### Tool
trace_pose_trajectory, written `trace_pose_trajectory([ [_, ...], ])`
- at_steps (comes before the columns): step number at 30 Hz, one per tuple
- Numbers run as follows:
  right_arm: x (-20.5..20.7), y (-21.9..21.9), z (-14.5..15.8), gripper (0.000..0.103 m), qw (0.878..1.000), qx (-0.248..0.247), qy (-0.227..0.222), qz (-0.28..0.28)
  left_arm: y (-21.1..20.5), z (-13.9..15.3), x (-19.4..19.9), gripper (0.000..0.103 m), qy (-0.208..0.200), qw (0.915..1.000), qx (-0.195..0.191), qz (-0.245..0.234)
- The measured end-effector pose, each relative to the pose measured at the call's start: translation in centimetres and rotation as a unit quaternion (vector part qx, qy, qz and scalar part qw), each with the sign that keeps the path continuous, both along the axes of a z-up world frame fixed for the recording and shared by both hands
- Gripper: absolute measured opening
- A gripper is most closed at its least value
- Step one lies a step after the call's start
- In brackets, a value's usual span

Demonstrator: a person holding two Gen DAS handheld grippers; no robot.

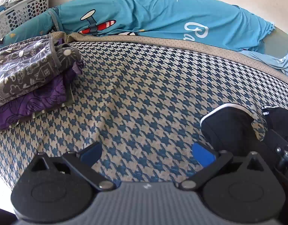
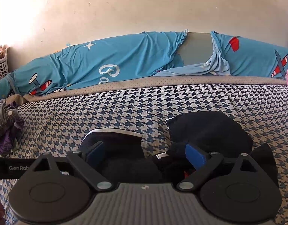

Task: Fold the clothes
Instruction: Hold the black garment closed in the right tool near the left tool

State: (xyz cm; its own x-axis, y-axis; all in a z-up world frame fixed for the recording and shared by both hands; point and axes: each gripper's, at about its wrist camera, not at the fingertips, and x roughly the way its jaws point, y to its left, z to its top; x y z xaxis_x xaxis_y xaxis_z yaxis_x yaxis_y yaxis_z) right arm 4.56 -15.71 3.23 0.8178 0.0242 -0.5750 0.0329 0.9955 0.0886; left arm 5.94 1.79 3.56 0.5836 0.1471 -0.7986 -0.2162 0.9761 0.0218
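The dark navy garment (image 2: 209, 131) with white-trimmed edges lies bunched on the houndstooth bed cover (image 2: 125, 108), right under the right gripper (image 2: 145, 153), whose jaws are spread wide around it. The left gripper (image 1: 146, 151) hovers over bare cover with jaws released too, plenty of open room out to the folded pile (image 1: 31, 75) at the left edge. Blue pillows (image 2: 106, 63) line the wall with white script starting "Ba", and "GenRob" shows on a black strap (image 2: 12, 167).
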Motion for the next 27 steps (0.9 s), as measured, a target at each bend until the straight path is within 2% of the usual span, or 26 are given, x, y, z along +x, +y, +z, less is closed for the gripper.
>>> trace_pose_trajectory([
  [27, -0.2, -0.7, 0.1, 0.093, 1.000, 0.002, 0.000, -0.012, -1.8, -0.2, -0.1, 0.103, 0.006, 0.9997, -0.002, -0.022],
])
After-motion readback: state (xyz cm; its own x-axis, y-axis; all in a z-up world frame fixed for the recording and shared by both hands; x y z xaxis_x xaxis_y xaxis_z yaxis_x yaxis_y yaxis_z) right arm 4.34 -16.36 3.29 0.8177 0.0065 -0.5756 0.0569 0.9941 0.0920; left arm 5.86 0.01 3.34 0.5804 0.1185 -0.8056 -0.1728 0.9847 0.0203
